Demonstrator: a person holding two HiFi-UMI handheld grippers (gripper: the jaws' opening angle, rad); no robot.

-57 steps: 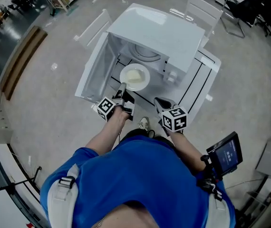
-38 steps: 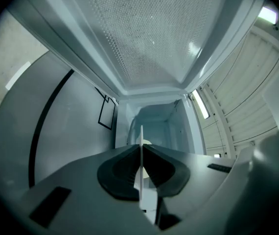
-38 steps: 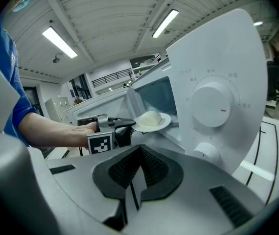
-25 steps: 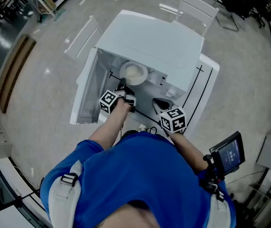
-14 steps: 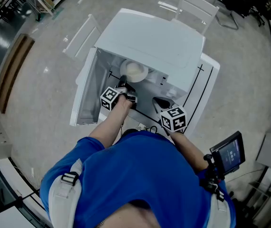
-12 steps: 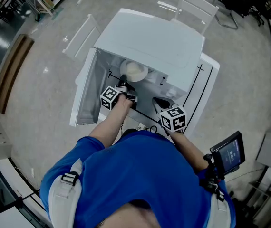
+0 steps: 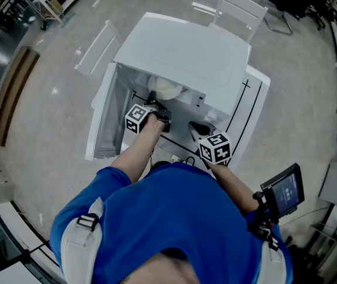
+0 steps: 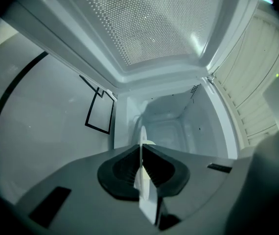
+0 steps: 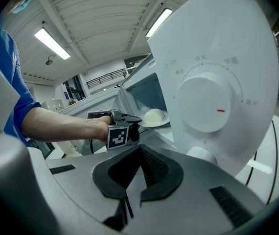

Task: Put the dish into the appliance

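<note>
A white plate (image 7: pixel 165 89) with a pale mound of food sits half under the top of the white microwave (image 7: pixel 186 46), inside its open cavity. My left gripper (image 7: pixel 155 106) is shut on the plate's near rim. In the left gripper view the plate (image 8: pixel 142 136) shows edge-on between the closed jaws of the left gripper (image 8: pixel 142 153), with the cavity's walls (image 8: pixel 178 121) beyond. My right gripper (image 7: pixel 197 126) hangs in front of the control panel, shut with nothing in it. The right gripper view shows the right gripper (image 9: pixel 139 151), the plate (image 9: pixel 155 117) and the left gripper (image 9: pixel 129 119).
The microwave's door (image 7: pixel 104 120) stands swung open at the left. A round dial (image 9: pixel 205 104) sits on the panel close to my right gripper. The microwave stands on a white table (image 7: pixel 256 96) with black lines. White chairs (image 7: pixel 236 7) stand beyond, and a small screen (image 7: pixel 281 191) is at the right.
My left gripper has carried the plate forward from in front of the opening into the microwave's cavity. The right gripper has stayed in place, shut.
</note>
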